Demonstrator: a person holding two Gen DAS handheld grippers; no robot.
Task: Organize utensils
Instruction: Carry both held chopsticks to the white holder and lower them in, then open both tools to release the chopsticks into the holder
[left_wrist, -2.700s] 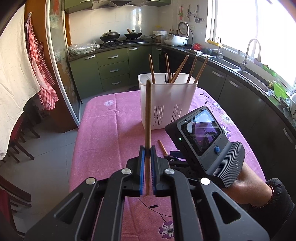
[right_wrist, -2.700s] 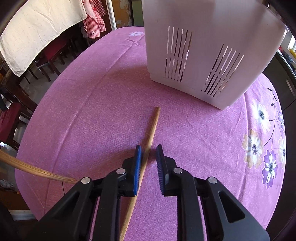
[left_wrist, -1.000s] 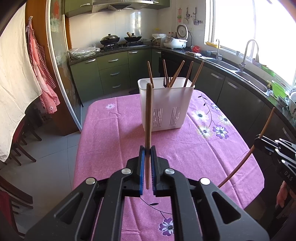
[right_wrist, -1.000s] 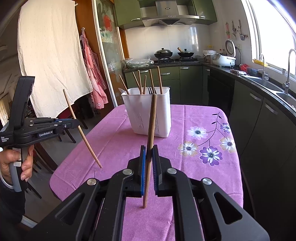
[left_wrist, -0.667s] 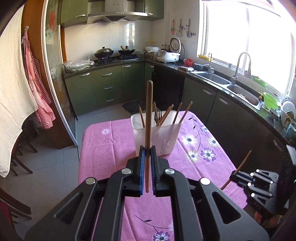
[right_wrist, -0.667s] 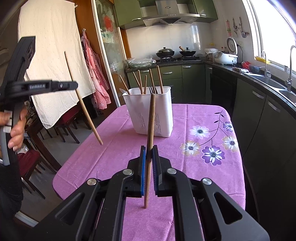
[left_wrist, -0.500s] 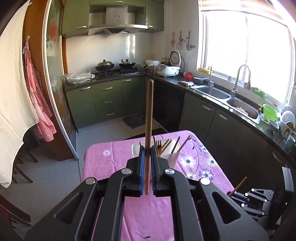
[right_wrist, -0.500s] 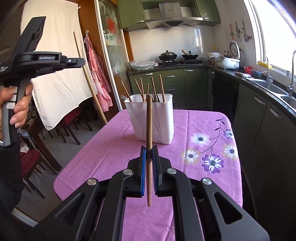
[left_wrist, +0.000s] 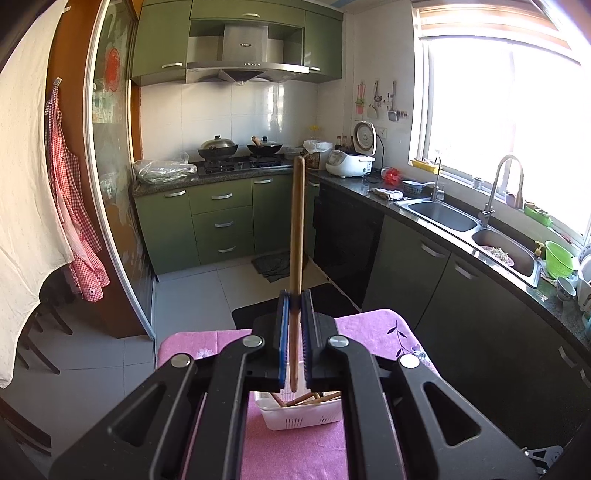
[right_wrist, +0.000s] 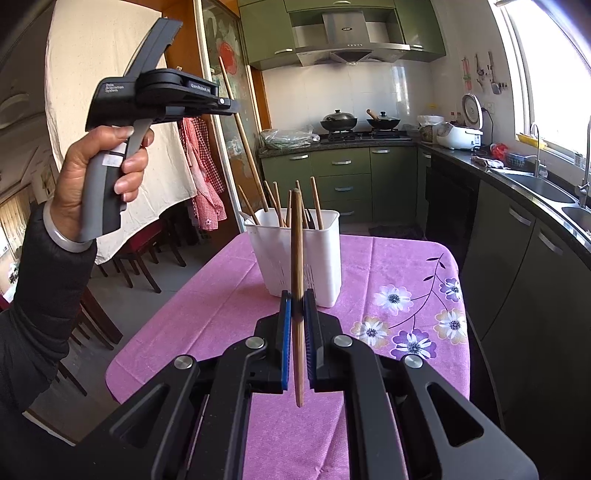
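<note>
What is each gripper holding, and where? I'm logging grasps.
Left gripper: chopstick, near its lower end. Right gripper: another chopstick, below mid-length.

In the left wrist view, the left tongs (left_wrist: 294, 347) cover most of the white basket (left_wrist: 295, 419), so only its near wall and a few chopstick ends (left_wrist: 299, 398) show. The desk (left_wrist: 373, 325) is cut by the bottom edge. In the right wrist view, the left tongs' (right_wrist: 232, 106) tips sit edge-on, and the basket's inside stays hidden.
</note>
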